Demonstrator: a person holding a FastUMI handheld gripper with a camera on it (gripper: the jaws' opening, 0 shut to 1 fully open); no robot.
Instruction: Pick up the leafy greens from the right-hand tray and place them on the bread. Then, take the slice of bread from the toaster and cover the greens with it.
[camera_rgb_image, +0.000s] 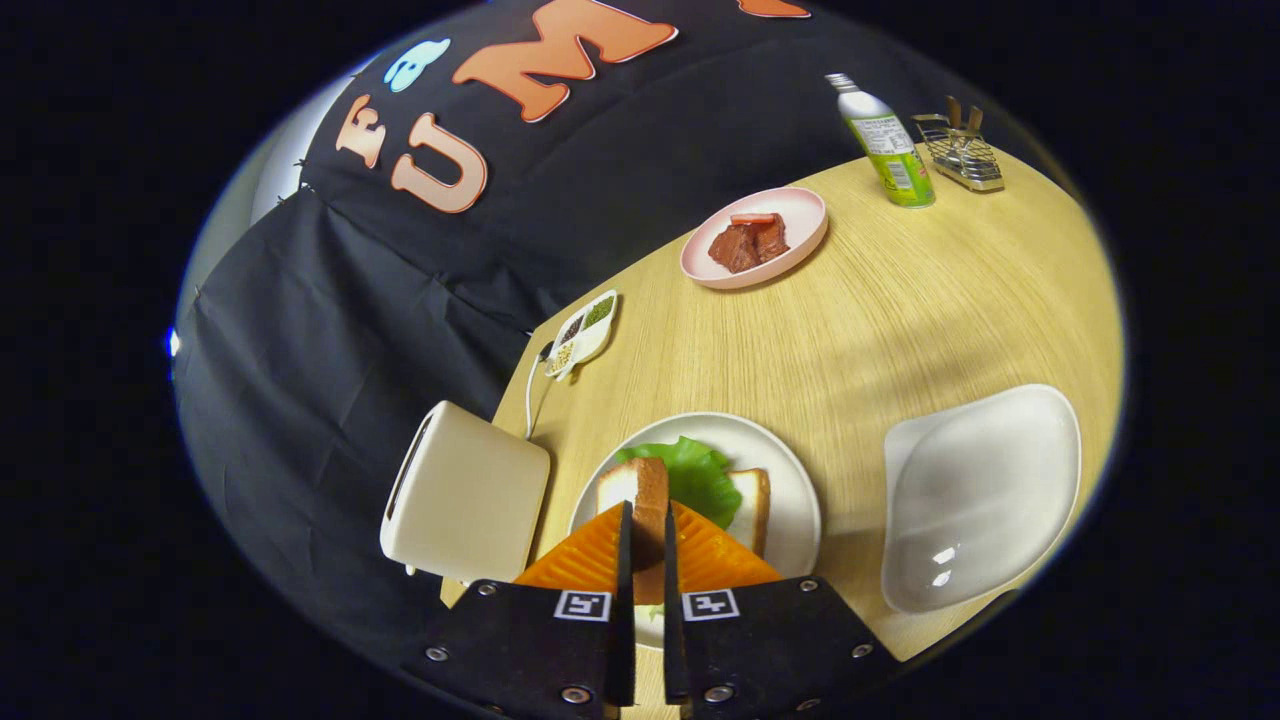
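Observation:
My gripper (646, 530) is shut on a slice of bread (640, 500), held on edge between the two fingers above the round white plate (790, 470). On that plate lies another slice of bread (752, 505) with the leafy greens (695, 475) spread over it, just beyond and under the held slice. The cream toaster (465, 495) stands left of the plate, near the table's edge. Right of the plate sits a white tray (985, 495) with nothing in it.
Farther back on the wooden table are a pink plate (800, 215) with pieces of meat (748, 243), a small divided dish of seasonings (582, 332), a green bottle (885, 140) and a wire rack (962, 150). A cord (530, 395) runs behind the toaster.

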